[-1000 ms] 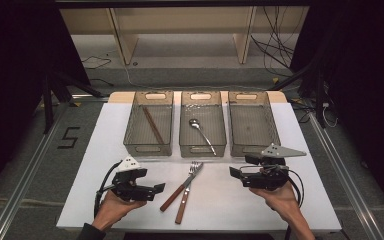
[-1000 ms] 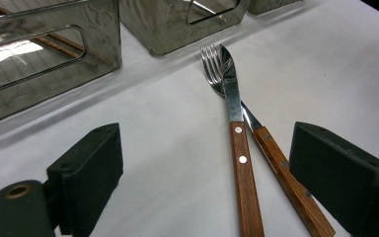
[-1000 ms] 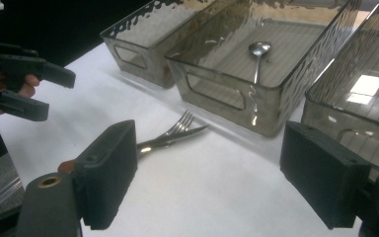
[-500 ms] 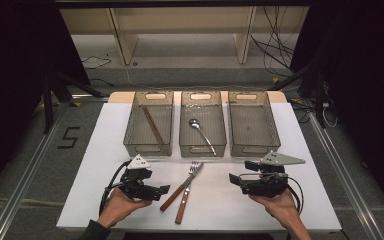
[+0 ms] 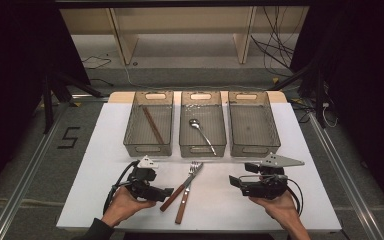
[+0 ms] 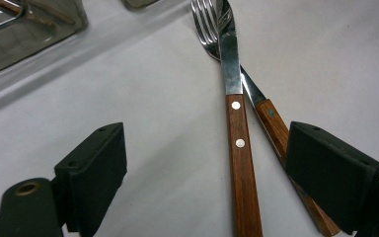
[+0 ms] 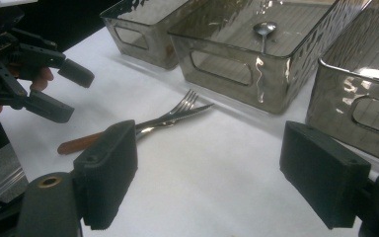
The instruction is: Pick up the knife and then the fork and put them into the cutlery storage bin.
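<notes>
A knife point(image 5: 171, 201) and a fork point(image 5: 195, 168), both wooden-handled, lie crossed on the white table point(image 5: 105, 150) in front of the bins. My left gripper point(image 5: 167, 192) is open at their handle ends. In the left gripper view its jaws straddle the knife handle point(image 6: 240, 158), and the fork handle point(image 6: 274, 126) runs beside the right jaw of my left gripper point(image 6: 212, 173). My right gripper point(image 5: 236, 182) is open with nothing in it, to the right of the cutlery. In the right gripper view my right gripper point(image 7: 217, 173) faces the fork point(image 7: 177, 109) and the left gripper point(image 7: 66, 91).
Three clear smoky bins stand in a row behind the cutlery. The left bin point(image 5: 130, 142) holds a brown stick point(image 5: 152, 125). The middle bin point(image 5: 185, 145) holds a spoon point(image 5: 201, 131). Nothing lies in the right bin point(image 5: 275, 140). Dark floor with cables surrounds the table.
My left gripper has moved right, up to the cutlery handles. My right gripper has drawn slightly back toward the person. The knife and fork have not moved.
</notes>
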`<state>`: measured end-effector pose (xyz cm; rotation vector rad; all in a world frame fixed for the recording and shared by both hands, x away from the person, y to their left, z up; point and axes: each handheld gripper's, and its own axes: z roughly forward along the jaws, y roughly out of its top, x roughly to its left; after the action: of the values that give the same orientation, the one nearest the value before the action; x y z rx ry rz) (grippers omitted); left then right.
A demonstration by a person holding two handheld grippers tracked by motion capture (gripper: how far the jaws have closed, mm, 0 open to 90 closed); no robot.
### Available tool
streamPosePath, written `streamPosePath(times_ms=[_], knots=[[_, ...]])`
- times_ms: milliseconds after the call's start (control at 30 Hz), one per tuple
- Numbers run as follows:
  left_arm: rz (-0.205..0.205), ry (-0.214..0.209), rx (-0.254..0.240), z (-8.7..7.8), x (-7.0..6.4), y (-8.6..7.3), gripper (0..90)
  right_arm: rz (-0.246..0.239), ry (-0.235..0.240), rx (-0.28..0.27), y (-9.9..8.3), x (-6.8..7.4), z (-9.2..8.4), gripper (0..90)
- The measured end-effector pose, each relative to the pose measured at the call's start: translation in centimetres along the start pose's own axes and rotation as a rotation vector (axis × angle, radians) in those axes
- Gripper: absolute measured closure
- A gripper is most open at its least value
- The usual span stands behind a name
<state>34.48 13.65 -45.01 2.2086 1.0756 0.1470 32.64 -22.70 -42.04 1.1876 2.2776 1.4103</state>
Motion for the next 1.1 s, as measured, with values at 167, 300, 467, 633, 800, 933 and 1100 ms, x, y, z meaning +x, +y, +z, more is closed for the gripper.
streamPosePath(times_ms=[167,300,467,633,800,933,1100], knots=[[0.019,-0.001,0.041,0.4,-0.4,0.2,16.6,-0.006,-0.002,0.007,-0.1,0.1,0.0,22.9],[0.032,-0.006,0.074,0.6,-0.7,0.3,18.0,-0.005,-0.003,0.011,-0.2,0.2,0.0,22.9],[0.058,0.008,0.121,1.1,-1.3,0.4,20.8,-0.008,-0.002,0.015,-0.4,0.4,0.1,22.9],[0.075,0.001,0.175,1.7,-1.6,0.5,24.3,-0.012,-0.002,0.018,-0.4,0.6,0.1,22.9],[0.089,-0.002,0.199,2.1,-1.9,0.7,30.8,-0.011,0.000,0.023,-0.6,0.6,0.1,22.9],[0.099,0.000,0.212,2.3,-2.1,0.9,36.9,-0.009,0.000,0.021,-0.6,0.6,0.1,23.1],[0.115,-0.005,0.240,2.6,-2.3,0.9,43.6,-0.012,0.000,0.026,-0.6,0.7,0.2,23.2]])
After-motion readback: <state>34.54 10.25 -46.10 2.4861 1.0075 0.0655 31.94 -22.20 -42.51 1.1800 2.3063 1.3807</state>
